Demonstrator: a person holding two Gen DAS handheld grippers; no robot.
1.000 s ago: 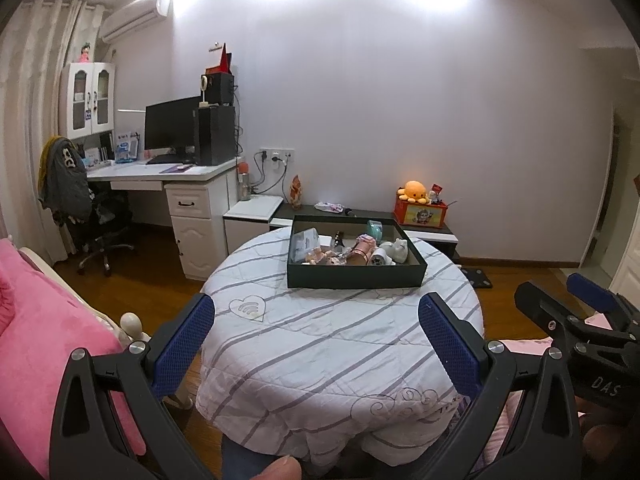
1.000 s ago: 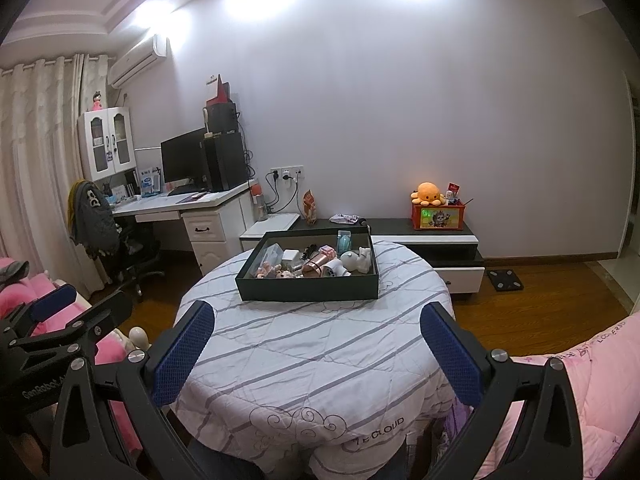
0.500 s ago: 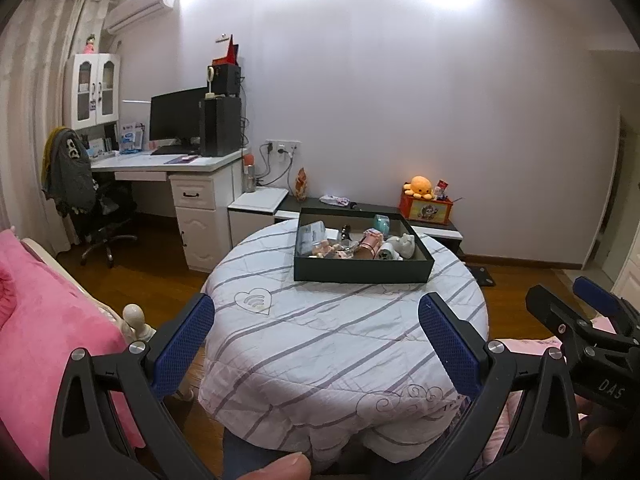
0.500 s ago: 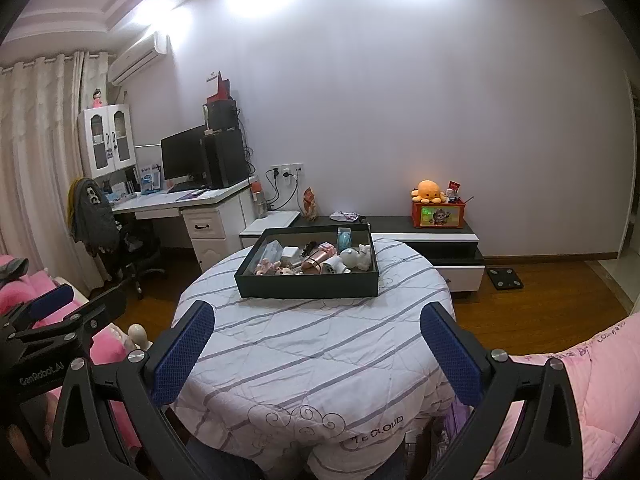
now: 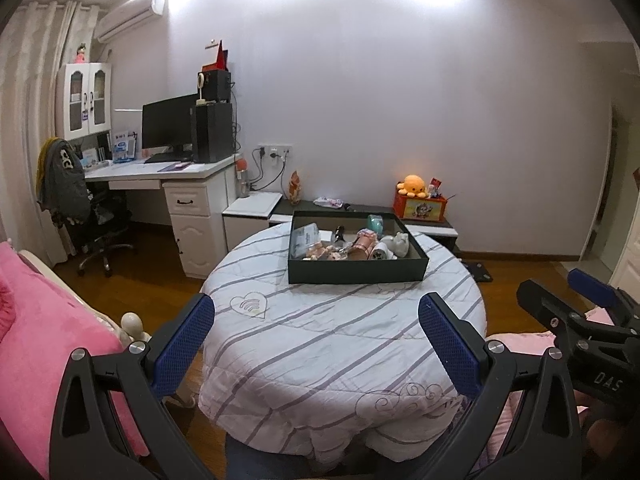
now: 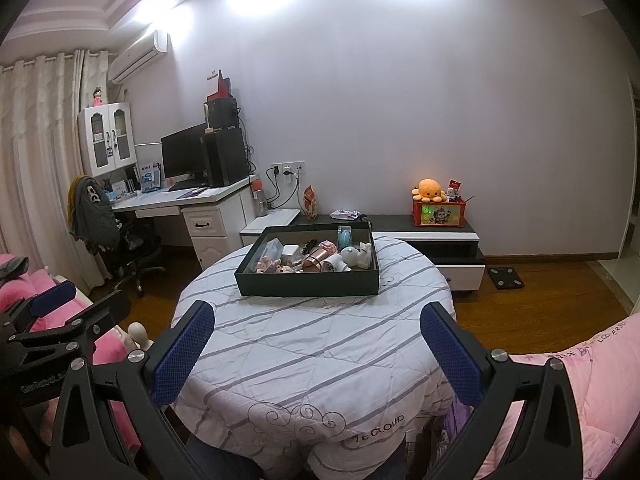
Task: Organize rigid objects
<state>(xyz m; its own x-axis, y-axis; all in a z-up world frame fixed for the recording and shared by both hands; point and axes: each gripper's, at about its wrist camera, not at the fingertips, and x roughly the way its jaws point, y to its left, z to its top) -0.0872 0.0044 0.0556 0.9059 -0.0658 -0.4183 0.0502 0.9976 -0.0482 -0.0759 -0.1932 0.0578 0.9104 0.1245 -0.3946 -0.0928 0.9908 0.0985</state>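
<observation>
Both cameras now sit slightly closer to the round surface point(image 5: 340, 344) than one second ago. The left gripper point(image 5: 316, 344) and right gripper point(image 6: 318, 350) hover level at its 6 o'clock edge, jaws spread wide, holding nothing. The dark rectangular tray point(image 6: 308, 282) rests at 12 o'clock, filled with small rigid objects point(image 6: 316, 258). Only the left view shows the heart emblem point(image 5: 249, 305); only the right view shows the printed hem lettering point(image 6: 378, 426). Gripper pads point(image 5: 185, 350) are blue and textured; the cloth is quilted and striped.
</observation>
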